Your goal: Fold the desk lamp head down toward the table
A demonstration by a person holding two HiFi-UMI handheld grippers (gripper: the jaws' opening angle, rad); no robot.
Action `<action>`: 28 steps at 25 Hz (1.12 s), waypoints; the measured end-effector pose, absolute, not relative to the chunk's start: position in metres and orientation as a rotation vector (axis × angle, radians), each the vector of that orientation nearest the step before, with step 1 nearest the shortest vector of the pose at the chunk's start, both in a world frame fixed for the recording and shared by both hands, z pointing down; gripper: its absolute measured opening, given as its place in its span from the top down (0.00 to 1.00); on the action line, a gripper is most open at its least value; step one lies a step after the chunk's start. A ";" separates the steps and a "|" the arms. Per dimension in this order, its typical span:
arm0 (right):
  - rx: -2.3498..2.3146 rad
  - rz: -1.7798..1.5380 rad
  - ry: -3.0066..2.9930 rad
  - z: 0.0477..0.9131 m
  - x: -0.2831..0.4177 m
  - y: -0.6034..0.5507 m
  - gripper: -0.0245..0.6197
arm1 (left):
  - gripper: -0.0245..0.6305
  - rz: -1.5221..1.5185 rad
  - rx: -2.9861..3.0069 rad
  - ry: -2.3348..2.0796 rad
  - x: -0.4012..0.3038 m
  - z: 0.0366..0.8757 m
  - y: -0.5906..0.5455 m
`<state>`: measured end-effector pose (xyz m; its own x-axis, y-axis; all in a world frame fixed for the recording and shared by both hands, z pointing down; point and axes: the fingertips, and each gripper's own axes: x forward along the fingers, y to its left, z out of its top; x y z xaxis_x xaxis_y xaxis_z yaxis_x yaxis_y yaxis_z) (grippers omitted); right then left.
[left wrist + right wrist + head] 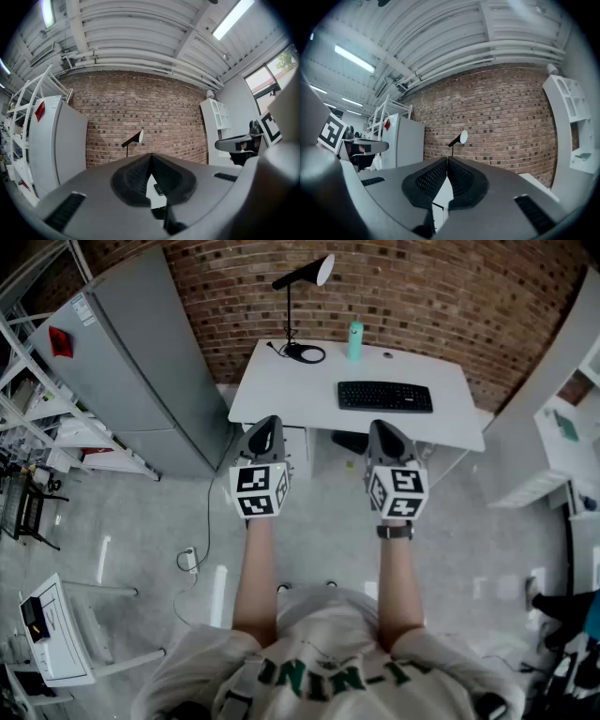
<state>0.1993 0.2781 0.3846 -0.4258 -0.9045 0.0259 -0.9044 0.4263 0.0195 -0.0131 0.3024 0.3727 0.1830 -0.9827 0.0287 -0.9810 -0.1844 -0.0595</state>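
One white worktop (pixel 281 390) stands ahead of two tongs, the left tongs (pixel 265 421) and right tongs (pixel 384 426), both closed, gripping nothing. On it: one desk lamp (pixel 322 270), head raised, beyond the left tongs; one keyboard (pixel 384 396) beyond the right tongs; one bottle (pixel 355 341) farther back

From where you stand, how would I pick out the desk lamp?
Find the brick wall, then the white desk against it. At the desk's back left corner stands the desk lamp: a thin black stem with its head tilted upward, taller than the teal bottle and keyboard.
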 end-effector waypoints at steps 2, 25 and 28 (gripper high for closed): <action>1.660 -0.007 -2.631 0.387 0.205 0.279 0.95 | 0.97 -0.092 -2.390 1.980 -0.005 0.372 0.305; 1.645 0.072 -2.633 0.422 0.146 0.107 0.95 | 0.97 -0.085 -2.456 1.966 -0.051 0.416 0.132; 1.660 0.061 -2.638 0.403 0.121 0.058 0.95 | 0.97 -0.067 -2.475 1.930 -0.072 0.399 0.076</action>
<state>0.1211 0.0577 0.4033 -0.4325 -0.9007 0.0415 -0.9016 0.4320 -0.0203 -0.0717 0.0755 0.3991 0.2434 -0.9694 0.0320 -0.9693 -0.2443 -0.0283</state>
